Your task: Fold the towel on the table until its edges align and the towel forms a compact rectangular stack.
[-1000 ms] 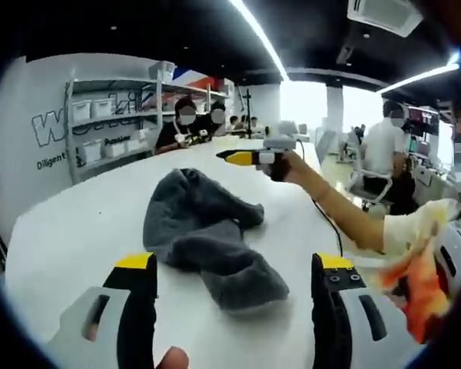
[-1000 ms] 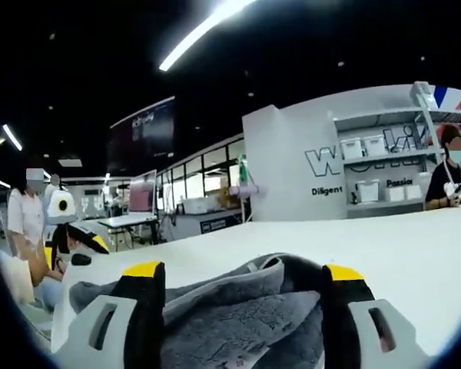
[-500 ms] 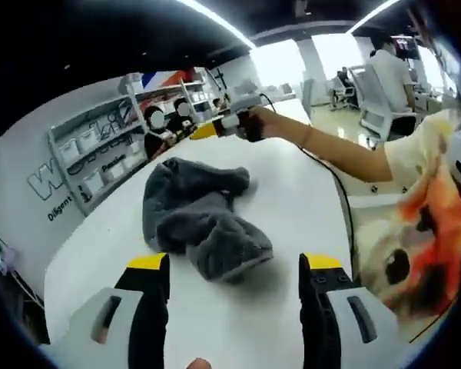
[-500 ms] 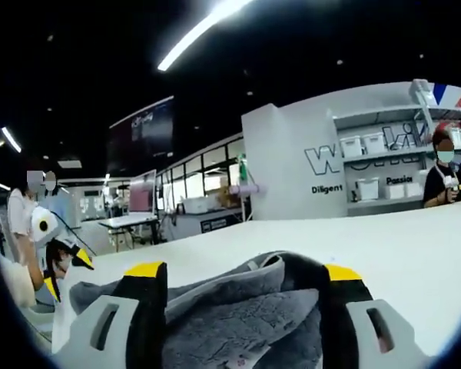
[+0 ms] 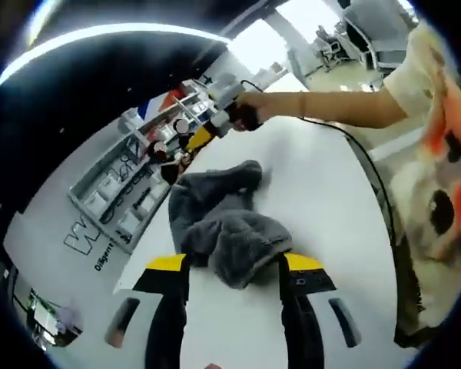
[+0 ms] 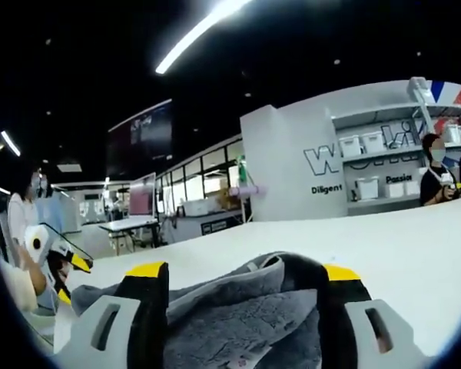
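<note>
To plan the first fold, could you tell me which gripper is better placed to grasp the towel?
Left. Its open jaws already flank the crumpled towel's near end, while the right gripper hovers beyond its far end.

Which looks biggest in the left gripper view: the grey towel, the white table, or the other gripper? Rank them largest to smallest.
1. White table: largest, running under everything.
2. Grey towel: a crumpled heap on it.
3. Right gripper: smallest in the picture, but it is farther from the camera, so its true size against the towel is unsure.
</note>
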`<state>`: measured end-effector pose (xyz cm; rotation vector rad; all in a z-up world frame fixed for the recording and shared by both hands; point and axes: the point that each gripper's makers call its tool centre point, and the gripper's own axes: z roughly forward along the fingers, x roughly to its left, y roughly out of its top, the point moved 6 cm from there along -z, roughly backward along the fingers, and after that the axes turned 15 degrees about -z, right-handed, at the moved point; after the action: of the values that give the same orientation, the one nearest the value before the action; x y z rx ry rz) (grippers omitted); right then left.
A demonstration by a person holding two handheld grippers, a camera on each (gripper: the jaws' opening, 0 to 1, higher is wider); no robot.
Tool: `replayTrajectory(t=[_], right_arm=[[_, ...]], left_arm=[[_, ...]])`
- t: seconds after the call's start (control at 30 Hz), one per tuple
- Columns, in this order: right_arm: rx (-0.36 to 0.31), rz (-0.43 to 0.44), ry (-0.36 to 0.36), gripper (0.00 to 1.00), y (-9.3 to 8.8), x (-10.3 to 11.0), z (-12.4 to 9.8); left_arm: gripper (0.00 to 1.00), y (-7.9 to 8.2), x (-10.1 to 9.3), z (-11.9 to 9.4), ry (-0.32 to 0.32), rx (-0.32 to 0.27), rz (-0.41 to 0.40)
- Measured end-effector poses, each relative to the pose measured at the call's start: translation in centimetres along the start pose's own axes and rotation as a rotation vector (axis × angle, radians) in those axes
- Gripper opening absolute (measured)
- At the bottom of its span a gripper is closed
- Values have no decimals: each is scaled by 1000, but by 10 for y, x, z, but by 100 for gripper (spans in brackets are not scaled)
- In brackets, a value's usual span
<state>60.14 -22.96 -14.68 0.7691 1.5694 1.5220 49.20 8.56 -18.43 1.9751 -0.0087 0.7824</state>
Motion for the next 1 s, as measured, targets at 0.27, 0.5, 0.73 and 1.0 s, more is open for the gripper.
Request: replayTrajectory(t=[0.27,0.5,0.73,1.0], right_arm=[[0,14,-3,79,-1,-4,1],[-6,34,-2,77,-2,-3,1],[4,48,-1,77,-4,-5,2],[1,50,3,76,-4,-5,2]], left_arm=[[34,-1,-8,4,64,4,191],[16,3,-20,4,55,-38,220],[3,0,-29,8,-22,0,113],[2,7,-25,7,-113,-26,-145]])
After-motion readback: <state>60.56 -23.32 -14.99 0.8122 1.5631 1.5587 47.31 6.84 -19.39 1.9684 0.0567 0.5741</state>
